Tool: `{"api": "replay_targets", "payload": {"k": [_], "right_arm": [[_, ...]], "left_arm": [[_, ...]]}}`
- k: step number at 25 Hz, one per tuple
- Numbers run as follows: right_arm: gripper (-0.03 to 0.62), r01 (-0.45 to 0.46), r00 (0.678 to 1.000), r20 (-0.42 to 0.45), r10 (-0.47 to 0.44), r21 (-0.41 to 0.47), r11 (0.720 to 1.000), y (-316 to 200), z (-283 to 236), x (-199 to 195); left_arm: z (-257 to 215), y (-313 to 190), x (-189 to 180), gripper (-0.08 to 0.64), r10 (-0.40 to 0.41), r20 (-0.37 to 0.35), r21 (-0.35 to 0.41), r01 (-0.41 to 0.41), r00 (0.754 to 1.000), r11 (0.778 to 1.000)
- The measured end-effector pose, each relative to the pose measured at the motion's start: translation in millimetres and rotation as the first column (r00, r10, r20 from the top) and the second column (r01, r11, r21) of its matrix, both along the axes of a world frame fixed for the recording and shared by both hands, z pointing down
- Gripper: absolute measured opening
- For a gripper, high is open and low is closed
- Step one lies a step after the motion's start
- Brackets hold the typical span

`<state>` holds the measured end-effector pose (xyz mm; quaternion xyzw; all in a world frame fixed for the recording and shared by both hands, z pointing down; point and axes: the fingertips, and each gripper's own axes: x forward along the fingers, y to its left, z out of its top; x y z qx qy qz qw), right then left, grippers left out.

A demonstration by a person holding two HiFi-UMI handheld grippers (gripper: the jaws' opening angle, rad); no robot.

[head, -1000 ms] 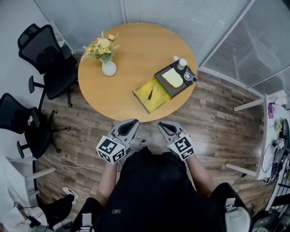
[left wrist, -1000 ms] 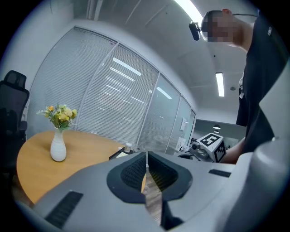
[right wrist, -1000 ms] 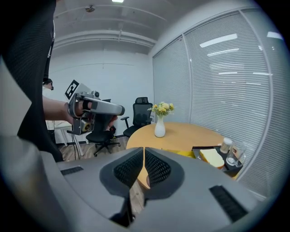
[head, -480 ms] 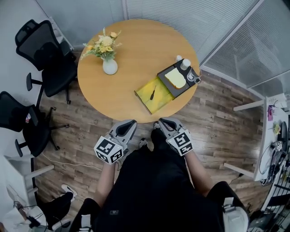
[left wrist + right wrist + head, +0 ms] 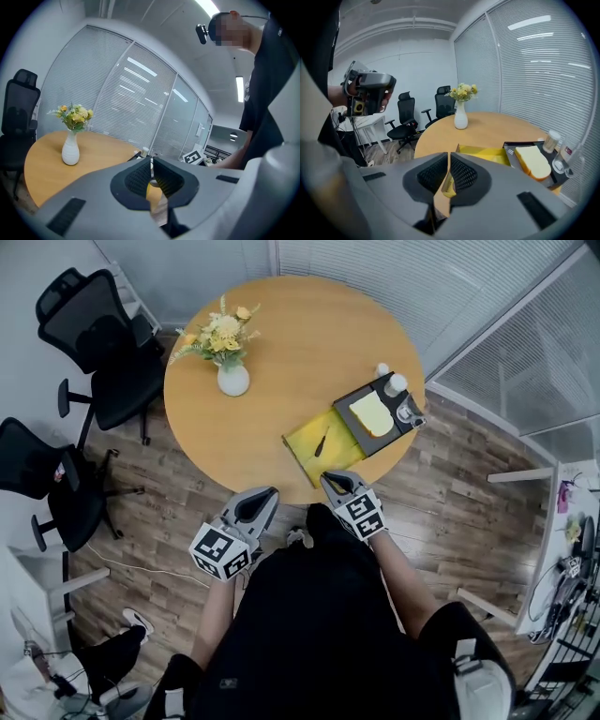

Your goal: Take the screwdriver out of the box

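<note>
Hovering with its jaws pressed together on nothing, the right gripper (image 5: pixel 330 478) sits at the near edge of the table (image 5: pixel 281 352). The yellow box (image 5: pixel 339 434) is just ahead of it, with the screwdriver (image 5: pixel 320 441) lying inside. The left gripper (image 5: pixel 267 491), likewise closed and empty, hangs beside it, off the table. This looks like the reach-in step: next the right jaws must part and straddle the screwdriver.

Office: swivel chairs (image 5: pixel 94 343), glass partitions (image 5: pixel 394 277)
</note>
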<state>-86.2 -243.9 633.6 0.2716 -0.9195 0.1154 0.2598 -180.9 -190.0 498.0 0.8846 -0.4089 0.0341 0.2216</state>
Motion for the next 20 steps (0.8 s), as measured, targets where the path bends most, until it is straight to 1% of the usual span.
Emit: {"api": "replay_targets", "payload": {"k": [2,5,8,11,13,15,17,18,19,20], "right_arm": [[0.012,-0.005,1.0,-0.026,0.004,-0.025,1.0,-12,17,-3],[0.014,-0.05,0.998,-0.047,0.047,-0.051,0.997,-36,34,-6],[0.014,-0.096,0.99,-0.114,0.084,-0.102,0.99,-50,67,-4],[0.023,-0.168,0.976,-0.162,0.144,-0.146,0.975,-64,89,-4],[0.042,-0.227,0.963,-0.185,0.194,-0.18,0.957,-73,99,-5],[0.055,-0.297,0.945,-0.207,0.255,-0.211,0.931,-81,108,-5],[0.067,-0.393,0.912,-0.221,0.345,-0.227,0.891,-90,112,-2],[0.077,-0.453,0.886,-0.222,0.406,-0.233,0.861,-96,112,2],[0.08,-0.516,0.854,-0.219,0.472,-0.242,0.822,-102,112,5],[0.08,-0.576,0.817,-0.219,0.534,-0.256,0.777,-106,113,8]], "left_arm": [[3,-7,1,0.008,-0.003,0.008,-0.013,0.003,1.0,1.0],[5,-17,2,0.008,-0.008,0.016,-0.026,0.008,1.0,1.0],[5,-28,4,0.008,-0.012,0.026,-0.02,0.013,1.0,1.0],[6,-37,9,0.008,-0.005,0.027,-0.026,0.006,1.0,1.0],[7,-41,12,0.008,0.001,0.026,-0.03,-0.001,1.0,1.0],[9,-43,14,0.008,0.007,0.024,-0.037,-0.006,1.0,0.999],[12,-45,15,0.008,0.011,0.022,-0.045,-0.01,1.0,0.999],[12,-46,16,0.008,0.013,0.022,-0.046,-0.012,1.0,0.999],[13,-47,16,0.008,0.013,0.022,-0.047,-0.012,1.0,0.999],[13,-48,16,0.008,0.012,0.022,-0.048,-0.011,1.0,0.999]]}}
